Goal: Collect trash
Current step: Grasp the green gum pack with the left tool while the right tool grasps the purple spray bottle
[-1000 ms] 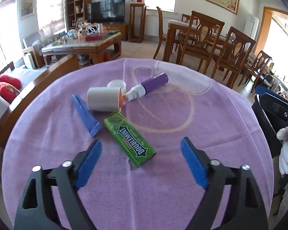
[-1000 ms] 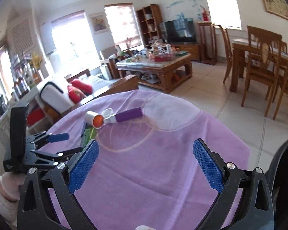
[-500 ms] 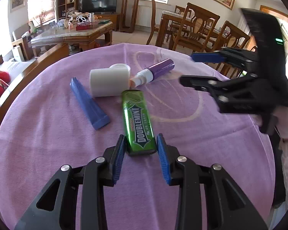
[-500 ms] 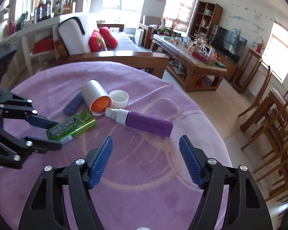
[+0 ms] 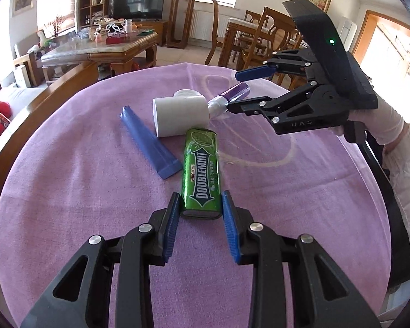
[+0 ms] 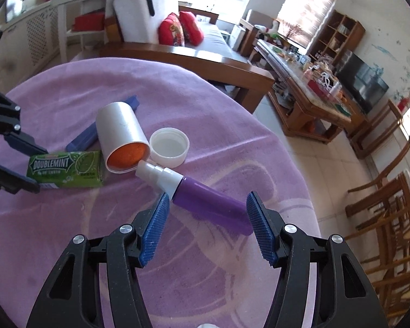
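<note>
A green Doublemint gum pack [image 5: 202,169] lies on the purple tablecloth [image 5: 95,191]. My left gripper [image 5: 201,199] is shut on its near end, both pads pressed to its sides. A purple spray bottle [image 6: 207,205] with a white nozzle lies slantwise between the pads of my right gripper [image 6: 207,199]. That gripper is open, its pads close beside the bottle's body. In the left wrist view the right gripper [image 5: 232,90] hovers over the bottle [image 5: 236,91]. In the right wrist view the left gripper [image 6: 41,168] holds the pack [image 6: 65,168].
A tipped white cup [image 6: 120,134] with an orange inside, a white lid [image 6: 169,146] and a flat blue tube [image 5: 150,142] lie behind the pack. A gloved hand [image 5: 380,120] holds the right gripper. A sofa, coffee table and dining chairs surround the round table.
My left gripper closed on the gum pack, which turned to point straight away from it. My right gripper swung in, rolled, narrowed its jaws and came down around the purple bottle.
</note>
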`<act>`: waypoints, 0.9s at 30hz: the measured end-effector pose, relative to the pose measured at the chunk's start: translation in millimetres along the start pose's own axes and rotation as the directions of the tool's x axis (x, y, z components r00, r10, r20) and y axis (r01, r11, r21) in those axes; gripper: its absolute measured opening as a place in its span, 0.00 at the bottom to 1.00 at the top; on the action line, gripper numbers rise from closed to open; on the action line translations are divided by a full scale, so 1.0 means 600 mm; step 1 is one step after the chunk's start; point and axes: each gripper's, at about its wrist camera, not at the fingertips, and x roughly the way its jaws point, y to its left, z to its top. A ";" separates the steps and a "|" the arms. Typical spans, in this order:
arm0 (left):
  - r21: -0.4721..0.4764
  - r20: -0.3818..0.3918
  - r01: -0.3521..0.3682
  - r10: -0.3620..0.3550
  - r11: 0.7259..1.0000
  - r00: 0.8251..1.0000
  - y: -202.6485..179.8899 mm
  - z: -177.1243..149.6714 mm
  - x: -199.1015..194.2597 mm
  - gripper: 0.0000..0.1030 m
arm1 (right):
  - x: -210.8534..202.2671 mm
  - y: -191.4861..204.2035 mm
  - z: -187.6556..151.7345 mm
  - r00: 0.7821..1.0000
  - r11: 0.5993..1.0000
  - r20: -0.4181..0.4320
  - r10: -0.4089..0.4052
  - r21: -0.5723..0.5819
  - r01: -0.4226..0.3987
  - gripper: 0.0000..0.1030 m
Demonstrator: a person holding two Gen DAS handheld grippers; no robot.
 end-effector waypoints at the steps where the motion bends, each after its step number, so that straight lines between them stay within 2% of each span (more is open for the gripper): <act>1: 0.002 -0.004 0.004 -0.004 1.000 1.000 0.000 -0.002 -0.002 0.30 | 0.000 0.002 0.003 1.000 1.000 -0.005 0.003 -0.013 -0.003 0.57; 5: 0.021 -0.012 -0.007 0.007 1.000 1.000 0.001 -0.009 -0.016 0.30 | 0.021 0.012 0.009 0.998 0.997 -0.061 0.003 -0.078 -0.007 0.58; 7: 0.008 -0.014 -0.016 0.016 1.000 1.000 0.011 -0.013 -0.020 0.30 | 0.023 0.006 0.009 0.997 0.998 -0.068 0.039 -0.041 -0.042 0.57; 8: 0.002 -0.015 -0.017 0.017 1.000 1.000 0.017 -0.015 -0.022 0.30 | 0.023 0.001 0.010 0.994 0.997 -0.074 0.076 -0.008 -0.077 0.55; 9: -0.006 -0.023 -0.018 0.017 1.000 1.000 0.023 -0.017 -0.022 0.30 | 0.023 0.000 0.009 0.991 0.994 -0.081 0.107 0.006 -0.107 0.48; 11: 0.007 -0.044 -0.027 0.028 1.000 0.999 0.026 -0.017 -0.020 0.32 | 0.021 0.006 0.010 0.989 0.994 -0.100 0.106 -0.005 -0.107 0.41; 13: 0.015 -0.036 -0.061 0.061 0.998 0.997 0.025 -0.012 -0.021 0.33 | 0.019 0.010 0.011 0.984 0.991 -0.122 0.133 0.008 -0.133 0.31; 21: 0.029 -0.037 -0.089 0.091 0.996 0.995 0.020 0.012 0.005 0.32 | 0.022 0.014 0.013 0.979 0.982 -0.106 0.175 0.091 -0.166 0.29; 27: -0.017 -0.013 -0.021 0.021 1.000 1.000 0.037 0.003 -0.009 0.29 | -0.008 0.033 -0.009 0.979 0.973 -0.076 0.189 0.149 -0.177 0.24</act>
